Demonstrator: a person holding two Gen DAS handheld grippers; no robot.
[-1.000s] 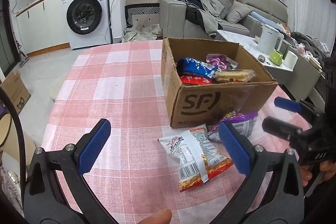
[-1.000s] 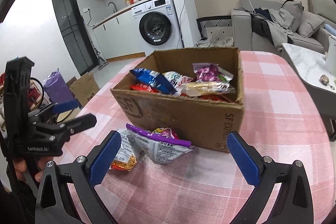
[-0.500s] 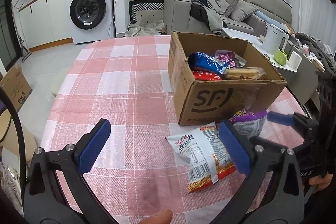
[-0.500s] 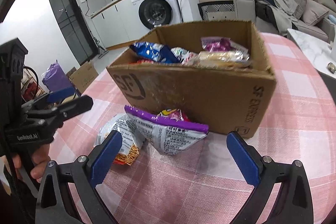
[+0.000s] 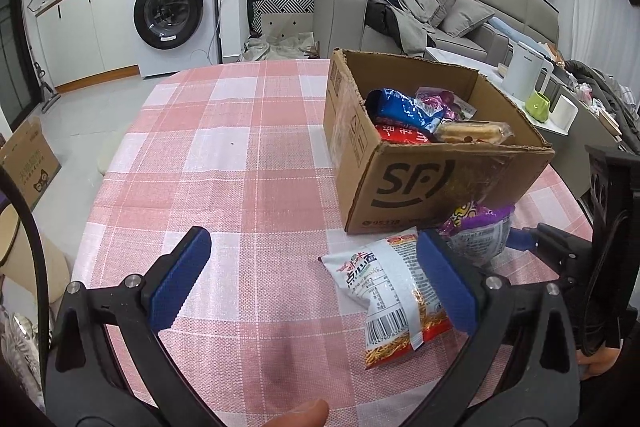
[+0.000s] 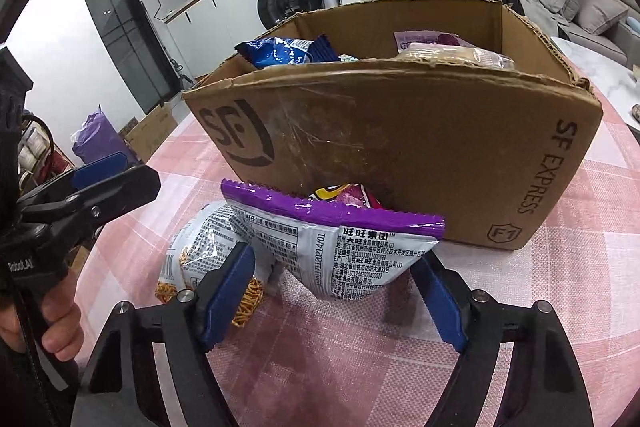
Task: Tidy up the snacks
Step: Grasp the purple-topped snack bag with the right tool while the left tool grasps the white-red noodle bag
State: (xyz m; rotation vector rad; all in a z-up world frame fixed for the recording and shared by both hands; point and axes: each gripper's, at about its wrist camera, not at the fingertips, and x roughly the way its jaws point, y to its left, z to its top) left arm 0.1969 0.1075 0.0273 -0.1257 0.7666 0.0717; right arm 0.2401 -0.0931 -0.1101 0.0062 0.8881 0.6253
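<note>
Purple-topped silver snack bag (image 6: 344,247) leans on the cardboard box (image 6: 400,147), between the right gripper's (image 6: 332,303) spread jaws.

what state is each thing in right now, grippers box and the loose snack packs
left gripper: open, empty
right gripper: open, around the purple pack
purple pack: sealed, leaning against the box
white noodle pack: sealed, flat on the table
cardboard box: open-topped, holding snacks
</note>
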